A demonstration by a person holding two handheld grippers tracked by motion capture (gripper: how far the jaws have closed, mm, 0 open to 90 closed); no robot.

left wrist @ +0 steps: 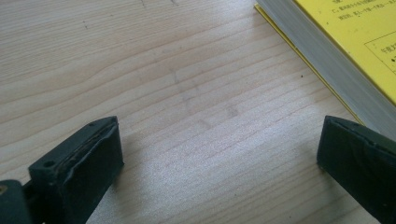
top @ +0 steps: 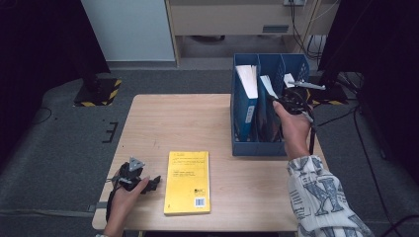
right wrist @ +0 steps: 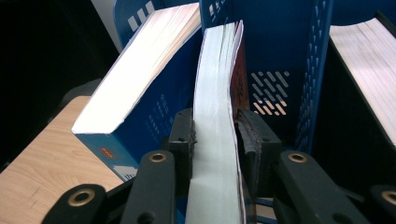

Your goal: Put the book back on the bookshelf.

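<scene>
Soft overhead light, dark surroundings; page edges glare white (close views slightly soft), shadows faint.

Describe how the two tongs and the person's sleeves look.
Both tongs, left and right, are black, each topped by a grey three-cornered plate. The jaws are flat black blocks on arms with brass-ringed holes. The right sleeve is white with a grey pattern.

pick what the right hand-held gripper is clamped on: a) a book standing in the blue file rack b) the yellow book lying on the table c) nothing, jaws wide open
a: the right hand-held gripper pinches a book standing in the blue file rack.
</scene>
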